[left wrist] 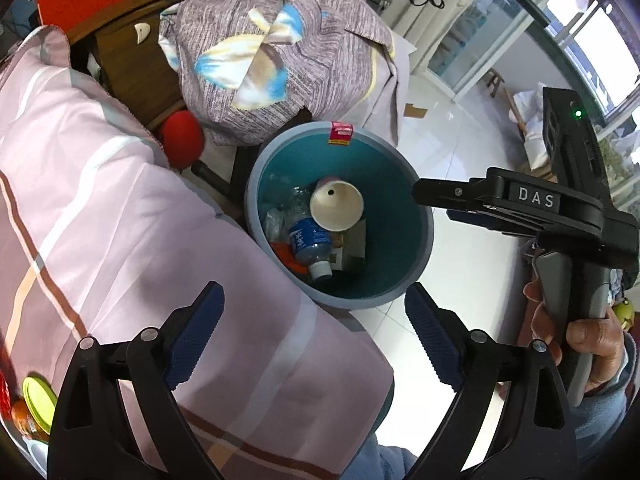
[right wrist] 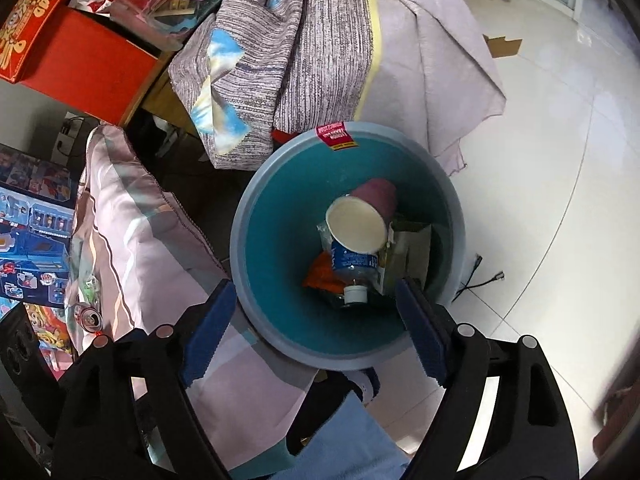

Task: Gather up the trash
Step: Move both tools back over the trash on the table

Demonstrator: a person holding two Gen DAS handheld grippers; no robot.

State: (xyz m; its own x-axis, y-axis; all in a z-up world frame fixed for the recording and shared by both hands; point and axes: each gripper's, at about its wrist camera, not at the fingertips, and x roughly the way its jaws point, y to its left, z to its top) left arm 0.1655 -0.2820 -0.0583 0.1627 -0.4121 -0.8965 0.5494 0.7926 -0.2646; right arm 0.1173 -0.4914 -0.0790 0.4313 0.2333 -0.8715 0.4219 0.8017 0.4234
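Note:
A blue-grey trash bin [left wrist: 416, 216] with a teal inside stands on the floor beside the bed; it also shows in the right wrist view [right wrist: 280, 248]. Inside lie a paper cup [left wrist: 337, 206] [right wrist: 360, 222], a plastic water bottle [left wrist: 310, 242] [right wrist: 352, 268], orange wrapping [right wrist: 320, 274] and cardboard [right wrist: 408, 256]. My left gripper [left wrist: 314, 336] is open and empty, above the bin's near rim. My right gripper [right wrist: 314, 330] is open and empty, held over the bin; its body shows in the left wrist view [left wrist: 520, 204].
A pink striped quilt [left wrist: 100, 220] covers the bed at left. A patterned blanket [left wrist: 280, 52] hangs behind the bin. A soda can [right wrist: 89, 318] lies on the quilt at left. Red boxes [right wrist: 80, 52] and toy boxes [right wrist: 32, 240] stand at left. White tiled floor [right wrist: 560, 200] lies right.

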